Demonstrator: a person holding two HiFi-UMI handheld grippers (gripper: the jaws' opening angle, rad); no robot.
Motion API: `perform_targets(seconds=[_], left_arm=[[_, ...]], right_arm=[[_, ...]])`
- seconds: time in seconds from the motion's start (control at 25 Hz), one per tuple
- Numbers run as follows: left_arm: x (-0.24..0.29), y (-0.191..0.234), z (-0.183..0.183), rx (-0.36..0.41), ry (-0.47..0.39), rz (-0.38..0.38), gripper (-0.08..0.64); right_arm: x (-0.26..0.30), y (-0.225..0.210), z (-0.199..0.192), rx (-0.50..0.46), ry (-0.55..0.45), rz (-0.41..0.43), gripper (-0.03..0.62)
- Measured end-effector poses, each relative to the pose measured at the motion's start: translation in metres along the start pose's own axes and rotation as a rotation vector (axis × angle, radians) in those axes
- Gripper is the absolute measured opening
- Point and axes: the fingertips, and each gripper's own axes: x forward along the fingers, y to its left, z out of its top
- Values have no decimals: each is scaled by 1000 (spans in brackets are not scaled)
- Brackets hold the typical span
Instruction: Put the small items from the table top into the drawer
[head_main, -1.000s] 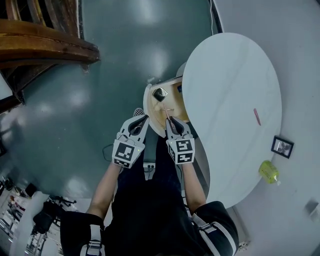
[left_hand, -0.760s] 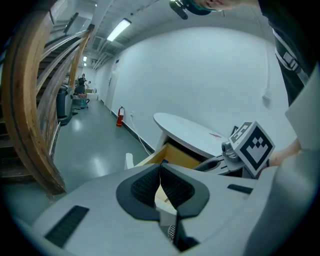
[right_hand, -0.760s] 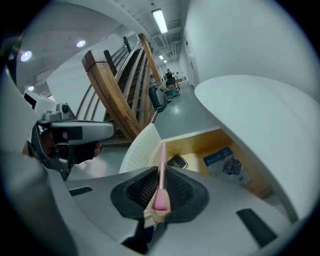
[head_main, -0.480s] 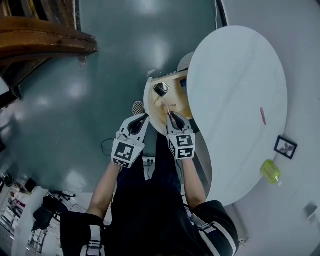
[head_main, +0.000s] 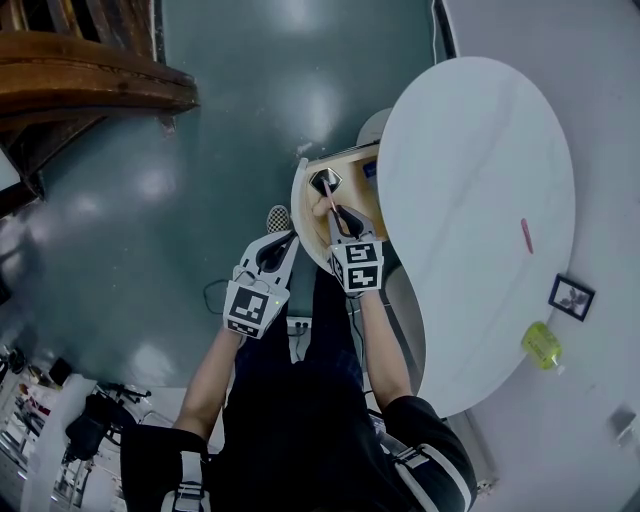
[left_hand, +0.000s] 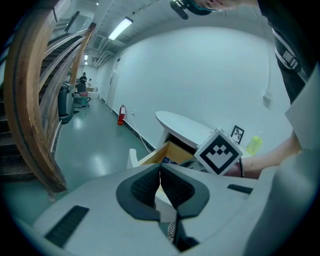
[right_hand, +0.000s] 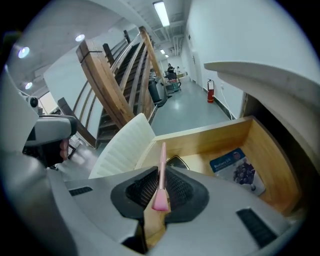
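The drawer (head_main: 352, 165) stands pulled out from under the white oval table (head_main: 480, 180), its wooden inside (right_hand: 225, 142) showing. My right gripper (head_main: 338, 213) hangs over it, shut on a thin pink stick (right_hand: 161, 175) that points forward past the jaws; in the head view the pink stick (head_main: 327, 190) reaches over a dark faceted item (head_main: 322, 181) in the drawer. A blue packet (right_hand: 235, 167) lies in the drawer too. My left gripper (head_main: 288, 238) is held just outside the drawer's white front (head_main: 298, 210), shut with nothing between its pads (left_hand: 172, 187). Another pink stick (head_main: 526, 235) lies on the table top.
A small framed picture (head_main: 571, 297) and a yellow bottle (head_main: 540, 343) stand at the table's right edge. A wooden staircase (head_main: 90, 85) rises at the upper left over the green floor. My legs and a checked shoe (head_main: 276, 217) are below the grippers.
My right gripper has moved forward and down over the open drawer, carrying the pink stick with it. The left gripper has hardly shifted.
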Motion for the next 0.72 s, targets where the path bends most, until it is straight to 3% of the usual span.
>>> perform_targets(seconds=[0.72], left_arm=[[-4,12,-7,-15,5,15,20]], right_arm=[[44,-9,-12,7,87,29,66]])
